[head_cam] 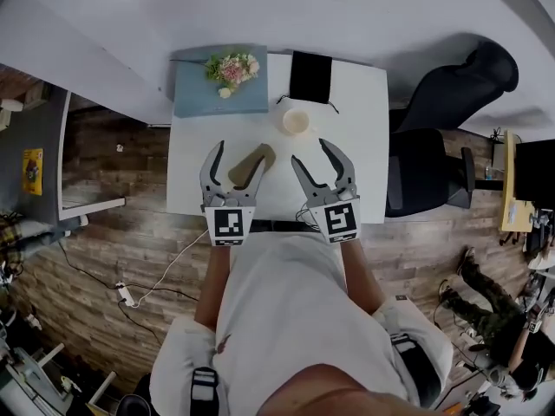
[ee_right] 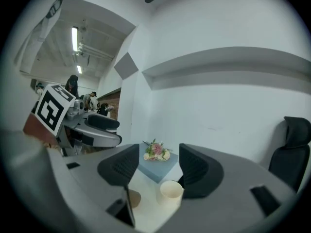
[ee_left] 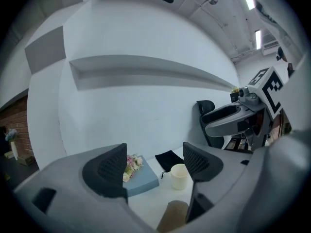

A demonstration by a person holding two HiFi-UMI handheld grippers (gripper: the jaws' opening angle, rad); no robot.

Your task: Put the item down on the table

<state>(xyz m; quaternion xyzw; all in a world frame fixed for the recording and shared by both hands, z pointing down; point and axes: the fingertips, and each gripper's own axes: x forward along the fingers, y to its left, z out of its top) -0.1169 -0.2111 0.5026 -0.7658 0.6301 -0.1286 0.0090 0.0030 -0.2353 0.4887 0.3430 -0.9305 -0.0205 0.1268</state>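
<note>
Tan item (head_cam: 251,165), is either gripper on it?
— No. The left gripper (head_cam: 240,154) has its jaws spread wide. In its own view the item (ee_left: 172,217) sits low in the gap, close by the right-hand jaw, with neither pad pressing it.

And the right gripper (head_cam: 310,152)?
— Its jaws are moderately apart with nothing between them. A white cup (ee_right: 170,192) stands beyond them.

How are the hands held?
— Side by side in front of the torso, forearms reaching forward. Both sets of jaws point away from the person, over the near part of the white table (head_cam: 364,146).

Which way does the item lie?
— It lies on the table under the left gripper. In the head view its long axis runs diagonally from near-left to far-right, and the far end points towards the cup. Further back are a black pouch (head_cam: 310,76) and flowers (head_cam: 232,68) on a blue-grey box (head_cam: 199,94).
</note>
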